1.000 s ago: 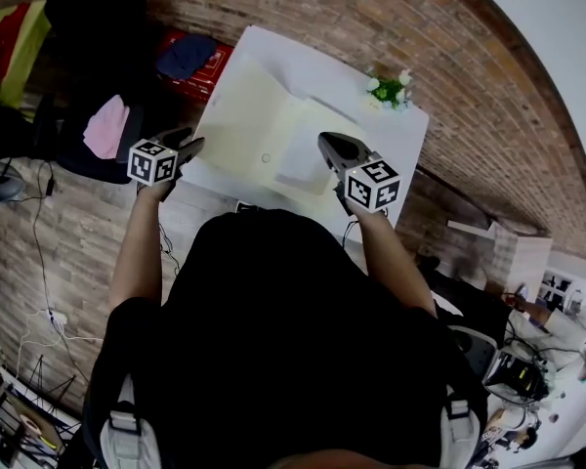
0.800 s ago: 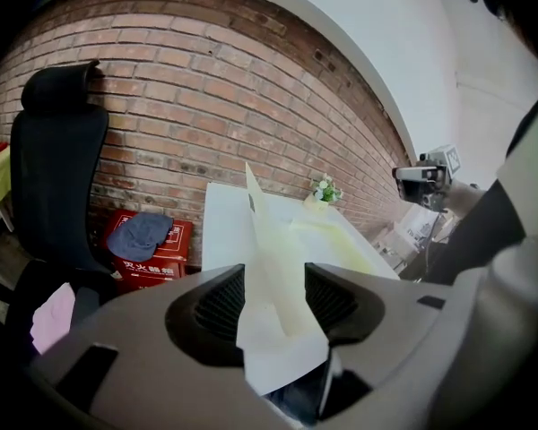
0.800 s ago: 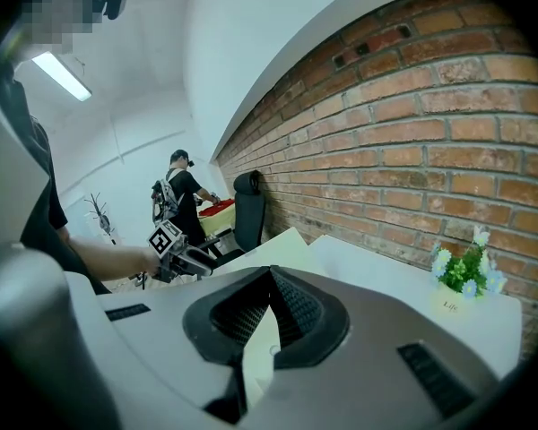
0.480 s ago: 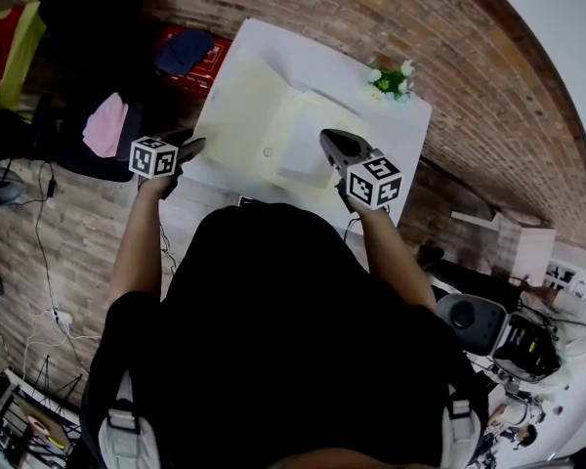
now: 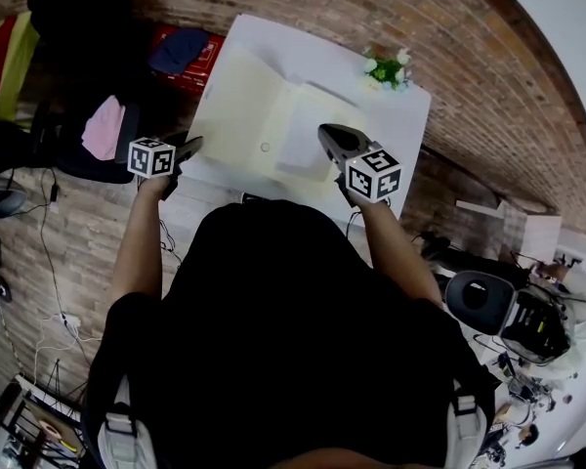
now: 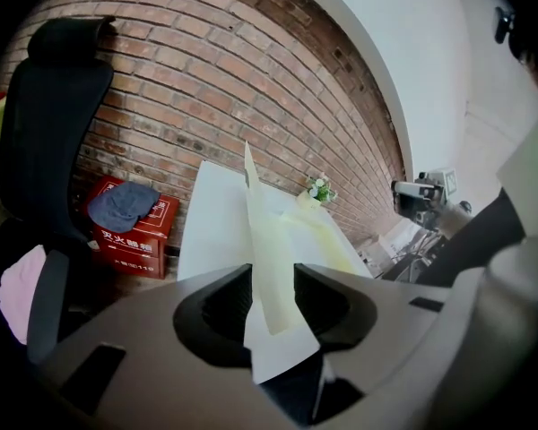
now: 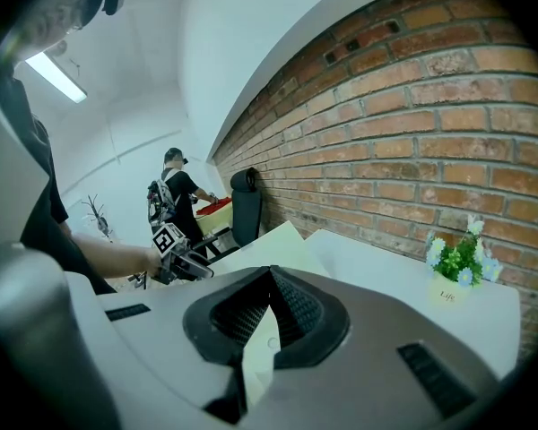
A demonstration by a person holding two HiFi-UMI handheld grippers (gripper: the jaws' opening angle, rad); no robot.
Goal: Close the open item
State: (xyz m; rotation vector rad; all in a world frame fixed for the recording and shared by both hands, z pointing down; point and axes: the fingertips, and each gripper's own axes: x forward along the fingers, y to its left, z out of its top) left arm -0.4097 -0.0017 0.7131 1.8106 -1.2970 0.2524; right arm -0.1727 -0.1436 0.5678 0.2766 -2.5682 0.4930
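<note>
An open pale-yellow folder [image 5: 244, 115] lies on the white table [image 5: 273, 42], with a white sheet on its right half. My left gripper [image 5: 190, 147] is at the folder's left front edge. In the left gripper view the left flap [image 6: 260, 231] stands on edge between the jaws of that gripper [image 6: 271, 289]; they have just been closing, and gaps still show on both sides of the flap. My right gripper [image 5: 327, 135] is over the folder's right front part. Its jaws [image 7: 269, 276] meet at the tips, pinching the cream folder edge [image 7: 260, 343].
A small pot of flowers [image 5: 386, 66] stands at the table's far right corner. Left of the table are a red box [image 5: 181, 52] with a blue cloth on it, a black office chair [image 5: 78, 27] and a pink cloth [image 5: 103, 125]. A person [image 7: 175, 195] stands far back.
My left gripper has sunk slightly at the folder's left edge. The right gripper has kept its place on the folder.
</note>
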